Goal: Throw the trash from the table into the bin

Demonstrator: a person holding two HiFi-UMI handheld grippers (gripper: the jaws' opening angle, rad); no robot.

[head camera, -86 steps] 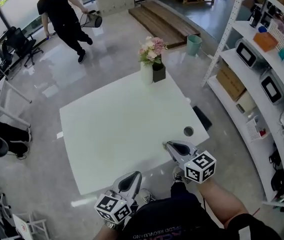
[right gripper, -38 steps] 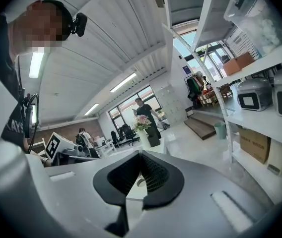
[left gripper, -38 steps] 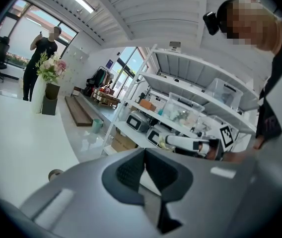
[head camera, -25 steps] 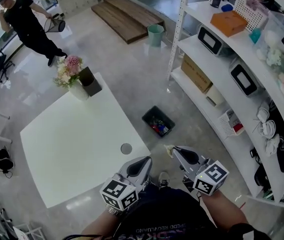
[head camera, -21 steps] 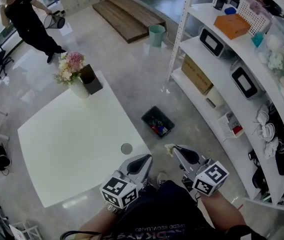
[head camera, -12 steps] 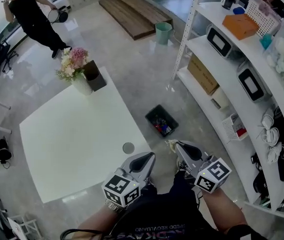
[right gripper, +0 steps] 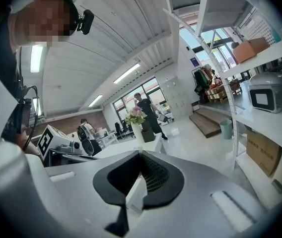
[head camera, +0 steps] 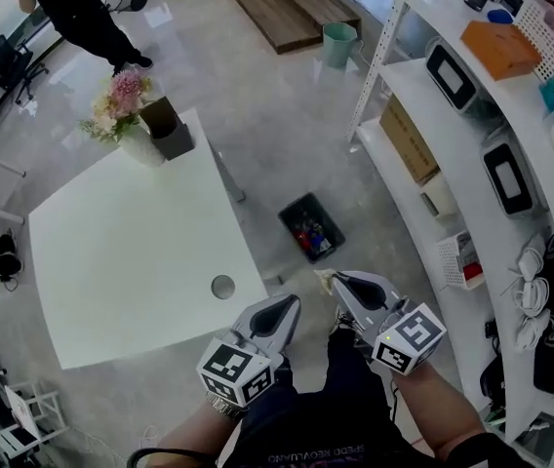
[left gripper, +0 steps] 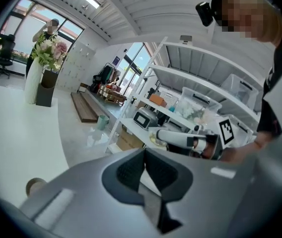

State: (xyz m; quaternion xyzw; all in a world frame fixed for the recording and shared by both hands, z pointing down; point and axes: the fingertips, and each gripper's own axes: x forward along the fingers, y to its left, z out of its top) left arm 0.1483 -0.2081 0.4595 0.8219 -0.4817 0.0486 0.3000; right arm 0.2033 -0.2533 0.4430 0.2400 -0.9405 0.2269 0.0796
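Right gripper: jaws clamped on a pale paper scrap, which sticks out past the tips in the head view.
Left gripper: jaws pressed together at the tips, held just beside the right gripper at its 9 o'clock.
Trash: the scrap is off the table, carried low over the grey floor in front of the person's legs.
Bin: a small black crate on the floor at 12 o'clock from the right gripper, apart from it, with colourful litter inside.
Table: a white top at 9 o'clock from the bin, its near corner by the left gripper; a round cable hole sits close to that corner.
Flowers: pink blooms in a white vase at the table's far edge, touching a dark box.
Shelving: white racks at 3 o'clock, loaded with boxes and appliances.
Bucket: green, on the floor at 12 o'clock beyond the bin.
Bystander: a person in black at 11 o'clock, far across the floor.
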